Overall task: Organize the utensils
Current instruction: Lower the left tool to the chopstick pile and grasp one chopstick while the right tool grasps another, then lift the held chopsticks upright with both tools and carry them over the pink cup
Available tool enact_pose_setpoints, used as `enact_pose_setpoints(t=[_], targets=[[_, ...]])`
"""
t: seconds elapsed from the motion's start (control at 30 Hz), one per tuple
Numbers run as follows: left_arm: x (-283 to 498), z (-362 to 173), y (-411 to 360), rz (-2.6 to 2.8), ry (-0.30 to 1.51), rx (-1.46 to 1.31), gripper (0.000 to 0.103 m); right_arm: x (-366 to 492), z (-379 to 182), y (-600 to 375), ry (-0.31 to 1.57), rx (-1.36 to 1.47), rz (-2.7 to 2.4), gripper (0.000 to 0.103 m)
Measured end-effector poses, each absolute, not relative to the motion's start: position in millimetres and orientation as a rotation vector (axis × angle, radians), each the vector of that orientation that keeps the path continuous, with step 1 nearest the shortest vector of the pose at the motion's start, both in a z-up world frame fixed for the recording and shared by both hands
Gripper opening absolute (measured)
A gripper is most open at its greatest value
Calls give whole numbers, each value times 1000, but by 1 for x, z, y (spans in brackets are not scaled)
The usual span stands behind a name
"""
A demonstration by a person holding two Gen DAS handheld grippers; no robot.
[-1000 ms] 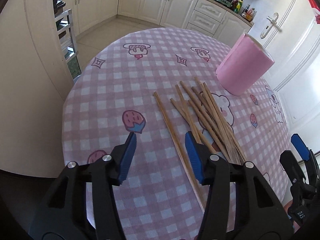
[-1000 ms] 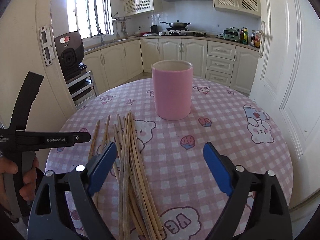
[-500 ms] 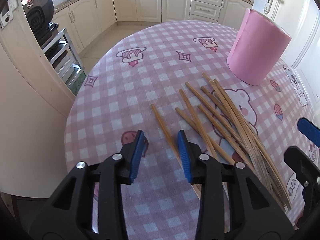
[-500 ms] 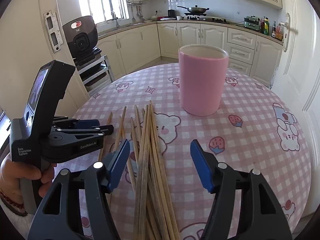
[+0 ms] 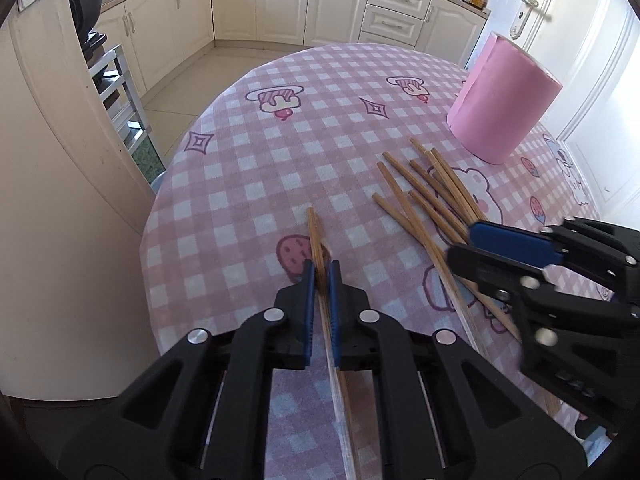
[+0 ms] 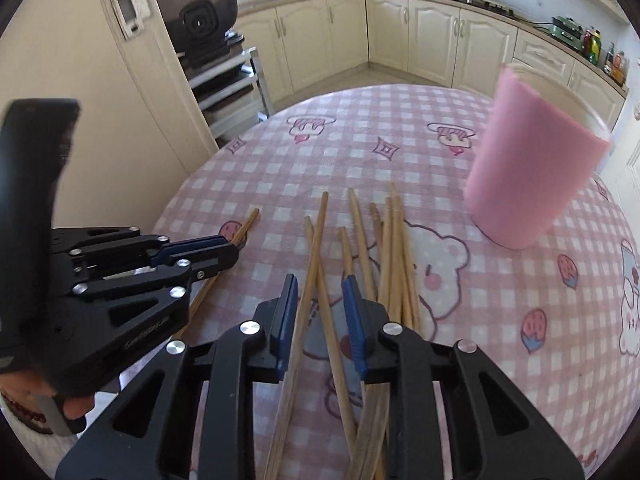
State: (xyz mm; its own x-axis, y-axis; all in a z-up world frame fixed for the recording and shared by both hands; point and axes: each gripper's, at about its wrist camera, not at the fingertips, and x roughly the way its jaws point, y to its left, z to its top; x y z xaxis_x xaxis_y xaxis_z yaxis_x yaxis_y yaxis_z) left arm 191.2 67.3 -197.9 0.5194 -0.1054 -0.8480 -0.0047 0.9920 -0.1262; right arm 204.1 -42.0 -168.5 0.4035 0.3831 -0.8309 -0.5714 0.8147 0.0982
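Note:
Several wooden chopsticks (image 5: 430, 194) lie fanned on the pink checked tablecloth (image 5: 304, 152), short of a tall pink cup (image 5: 502, 104). My left gripper (image 5: 321, 276) is shut on one chopstick (image 5: 316, 232) lying apart at the left; it also shows in the right wrist view (image 6: 224, 250). My right gripper (image 6: 320, 292) is partly open, its jaws astride two crossed chopsticks (image 6: 320, 240) of the pile, low over the table. The pink cup (image 6: 528, 172) stands upright at the right.
The round table's left edge (image 5: 160, 208) drops off next to a cream cabinet (image 5: 52, 160). A metal rack with a dark appliance (image 6: 204, 16) stands beyond. Kitchen cabinets line the back wall. A white door (image 5: 580, 60) is at the right.
My left gripper has closed from wide open onto the lone left chopstick. My right gripper has narrowed and moved down and forward over the pile, next to the left gripper.

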Motion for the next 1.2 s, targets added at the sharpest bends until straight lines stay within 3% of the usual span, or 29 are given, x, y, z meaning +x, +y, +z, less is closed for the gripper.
enact_pose_setpoints(t=[0.17, 0.53, 1.2], targets=[[191, -198, 69, -69, 1026, -132, 7, 221, -178, -29, 1032, -239, 600, 8], [188, -181, 70, -118, 989, -179, 6, 219, -158, -36, 1000, -141, 648, 5], [161, -27, 12, -291, 636, -116, 5, 187, -35, -124, 719, 35, 686, 5]])
